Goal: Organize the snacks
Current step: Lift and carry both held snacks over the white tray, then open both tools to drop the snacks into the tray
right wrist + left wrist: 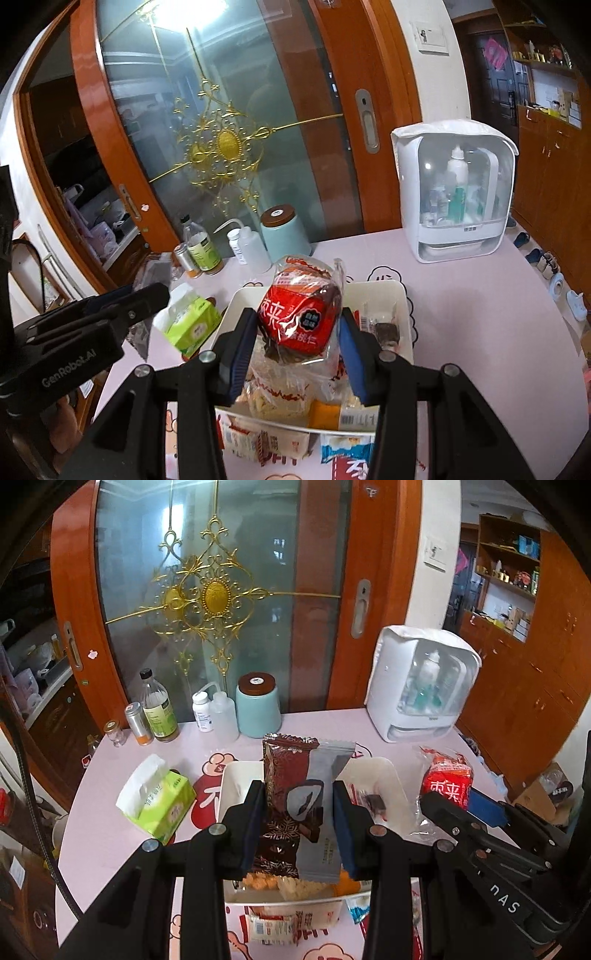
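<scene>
The left tongs (299, 827) are clenched on two flat wrappers held together, a brown chocolate packet (282, 794) and a grey packet (321, 812) overlapping it. Their long axis runs up and away from the pads, standing nearly upright. Directly beneath them lies the white bin (236, 786), in the middle of the pink surface (110, 812) toward its near edge, with more snacks already in its near end. The drop, I judge, is straight down, not sideways.

To the right, the right tongs (297, 332) grasp a red snack bag (301, 314) in clear crinkled film, its bulk sitting between the blue pads and bulging above them. It too hangs over the bin (400, 295), about the middle, so both hands are about equally placed over it. A few loose packets (258, 443) lie on the surface at the bin's near wall, outside it. The green tissue pack (159, 805) stands just left of the bin.
</scene>
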A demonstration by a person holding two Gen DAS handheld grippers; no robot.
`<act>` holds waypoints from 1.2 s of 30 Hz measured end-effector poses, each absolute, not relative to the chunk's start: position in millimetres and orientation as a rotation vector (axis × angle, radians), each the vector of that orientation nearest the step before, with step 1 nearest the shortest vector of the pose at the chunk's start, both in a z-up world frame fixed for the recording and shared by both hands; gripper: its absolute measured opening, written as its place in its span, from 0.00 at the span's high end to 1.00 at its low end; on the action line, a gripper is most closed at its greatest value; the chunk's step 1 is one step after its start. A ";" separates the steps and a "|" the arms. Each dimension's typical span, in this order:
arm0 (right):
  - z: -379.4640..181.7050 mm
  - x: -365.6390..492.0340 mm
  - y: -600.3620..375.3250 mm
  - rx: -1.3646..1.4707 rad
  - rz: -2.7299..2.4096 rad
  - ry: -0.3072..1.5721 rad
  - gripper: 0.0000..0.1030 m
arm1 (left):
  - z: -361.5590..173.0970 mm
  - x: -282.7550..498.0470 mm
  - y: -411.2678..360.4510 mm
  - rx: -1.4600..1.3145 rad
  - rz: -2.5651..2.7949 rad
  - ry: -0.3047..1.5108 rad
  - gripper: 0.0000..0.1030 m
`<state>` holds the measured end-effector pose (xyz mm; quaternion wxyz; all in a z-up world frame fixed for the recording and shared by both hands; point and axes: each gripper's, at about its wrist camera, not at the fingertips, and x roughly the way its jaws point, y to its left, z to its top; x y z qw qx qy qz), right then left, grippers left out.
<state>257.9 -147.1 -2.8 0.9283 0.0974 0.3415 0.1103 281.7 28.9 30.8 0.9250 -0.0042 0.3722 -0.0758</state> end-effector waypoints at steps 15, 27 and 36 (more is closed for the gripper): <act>-52.2 302.3 -138.7 0.163 0.158 0.830 0.54 | -18.0 324.9 29.1 0.022 -0.075 0.868 0.65; -61.2 293.3 -139.2 0.149 0.125 0.837 0.35 | -31.7 323.6 42.0 0.014 -0.068 0.895 0.05; -62.0 271.8 -139.7 0.165 0.118 0.840 0.35 | -28.6 298.4 48.7 0.046 -0.062 0.888 0.05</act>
